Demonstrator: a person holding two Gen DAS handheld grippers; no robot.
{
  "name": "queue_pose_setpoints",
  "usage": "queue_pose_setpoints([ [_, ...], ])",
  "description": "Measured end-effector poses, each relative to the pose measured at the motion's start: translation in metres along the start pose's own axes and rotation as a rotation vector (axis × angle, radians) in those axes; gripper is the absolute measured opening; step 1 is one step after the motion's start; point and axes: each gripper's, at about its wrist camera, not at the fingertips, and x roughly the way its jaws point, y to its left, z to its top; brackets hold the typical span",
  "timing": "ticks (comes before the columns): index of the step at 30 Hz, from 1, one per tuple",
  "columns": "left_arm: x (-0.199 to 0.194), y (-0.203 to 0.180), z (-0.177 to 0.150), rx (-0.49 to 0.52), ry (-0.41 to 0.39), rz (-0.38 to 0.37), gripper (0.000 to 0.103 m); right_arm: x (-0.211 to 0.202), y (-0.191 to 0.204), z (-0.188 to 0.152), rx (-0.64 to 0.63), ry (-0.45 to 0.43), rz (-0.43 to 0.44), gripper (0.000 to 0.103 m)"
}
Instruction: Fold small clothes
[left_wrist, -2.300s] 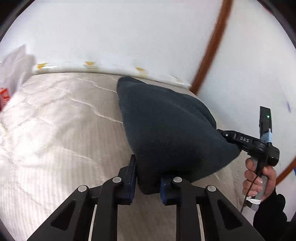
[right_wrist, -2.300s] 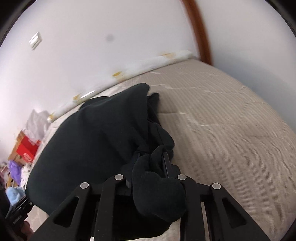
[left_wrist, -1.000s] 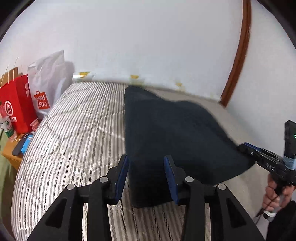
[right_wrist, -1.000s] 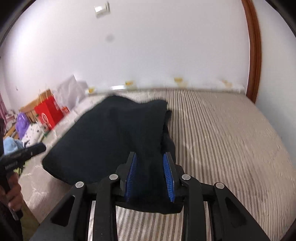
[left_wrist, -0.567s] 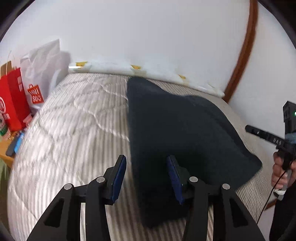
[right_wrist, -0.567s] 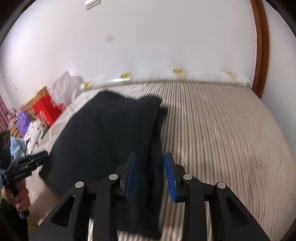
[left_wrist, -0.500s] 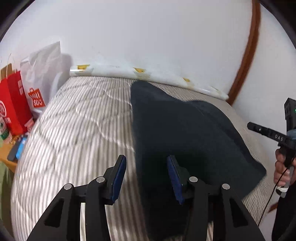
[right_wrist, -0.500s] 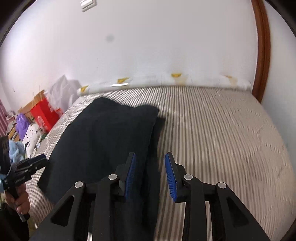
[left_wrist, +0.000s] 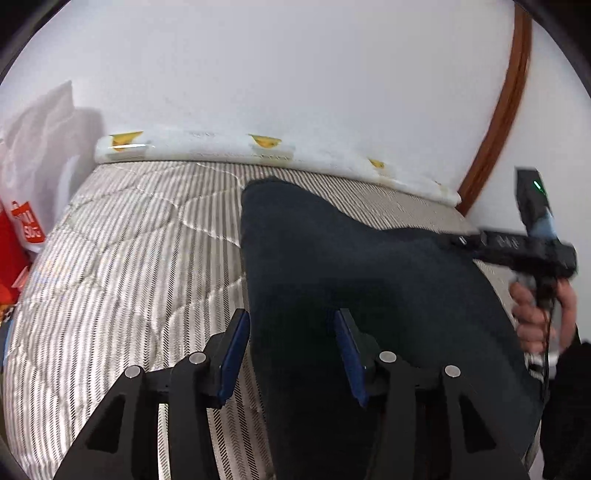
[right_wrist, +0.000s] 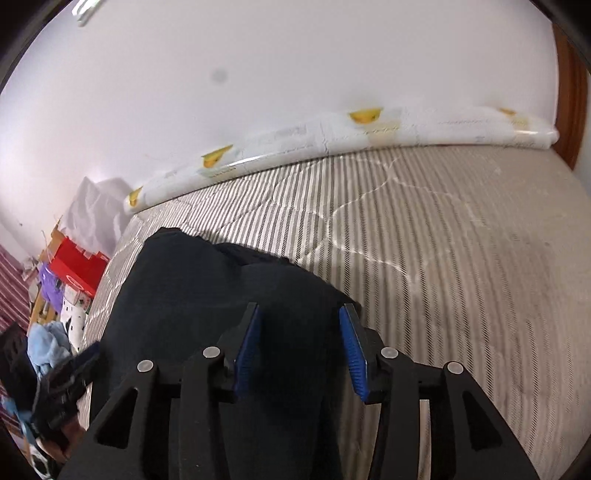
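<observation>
Dark garment: it lies spread flat on your striped mattress, one long edge running from the near side toward the wall; the right wrist view shows it filling the left part of the bed.
Bags: at the far left of your left wrist view, a white bag and a red bag stand off the bed's edge.
Left gripper: your fingers are spread wide and released; the left blue pad sits just at the garment's left edge, the right pad over the dark cloth. Nothing is pinched between them.
Rolled white bundle: it runs along the wall at the head of the mattress, with yellow marks on it.
Wooden trim: a brown strip curves up the wall on the right.
Right gripper: your fingers stand apart, released, with the garment beneath and between the pads; whether they touch it, you cannot tell. From the left wrist view it hovers at the garment's right edge, your right hand around the handle.
</observation>
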Motion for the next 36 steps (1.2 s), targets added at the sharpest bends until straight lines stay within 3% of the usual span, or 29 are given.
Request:
queue_pose_setpoints([
  [4,0.008,0.006,-0.004,-0.011,0.016,-0.034,0.048,0.025,0.003,0.014,-0.002,0.039,0.004,0.041],
  [5,0.008,0.006,-0.005,-0.010,0.017,-0.033,0.049,0.030,0.006,0.015,-0.013,0.048,0.006,0.037],
  [6,0.008,0.005,-0.005,-0.003,0.015,-0.029,0.049,0.032,0.009,0.016,-0.034,0.049,0.007,0.019],
  [7,0.008,0.002,-0.006,0.009,0.009,-0.023,0.049,0.031,0.012,0.017,-0.063,0.043,0.016,0.011],
  [9,0.007,0.000,-0.006,0.026,0.002,-0.017,0.049,0.012,0.015,0.018,-0.124,-0.067,0.034,0.010],
  [10,0.007,-0.001,-0.006,0.027,-0.001,-0.019,0.049,-0.003,0.012,0.017,-0.126,-0.147,0.046,0.010],
  [11,0.007,-0.002,-0.006,0.029,-0.001,-0.022,0.049,-0.007,0.006,0.017,-0.105,-0.168,0.061,0.010],
  [17,0.005,-0.003,-0.007,0.031,0.000,-0.013,0.049,0.041,-0.010,0.008,-0.040,-0.045,-0.002,0.011],
  [22,0.002,-0.002,-0.006,0.024,0.000,-0.011,0.050,0.016,-0.011,0.009,-0.001,-0.045,-0.038,0.024],
  [24,0.001,-0.003,-0.005,0.022,-0.003,-0.010,0.050,-0.004,-0.007,0.002,-0.034,-0.053,-0.052,0.024],
  [31,-0.009,-0.014,-0.011,0.050,0.005,-0.015,0.052,-0.070,0.014,-0.056,-0.142,-0.062,-0.041,0.033],
  [33,-0.015,-0.022,-0.017,0.066,0.016,0.019,0.052,-0.079,0.023,-0.082,-0.182,-0.062,-0.043,0.033],
  [36,-0.028,-0.027,-0.028,0.076,0.015,0.055,0.053,-0.079,0.034,-0.115,-0.258,-0.066,-0.108,0.033],
])
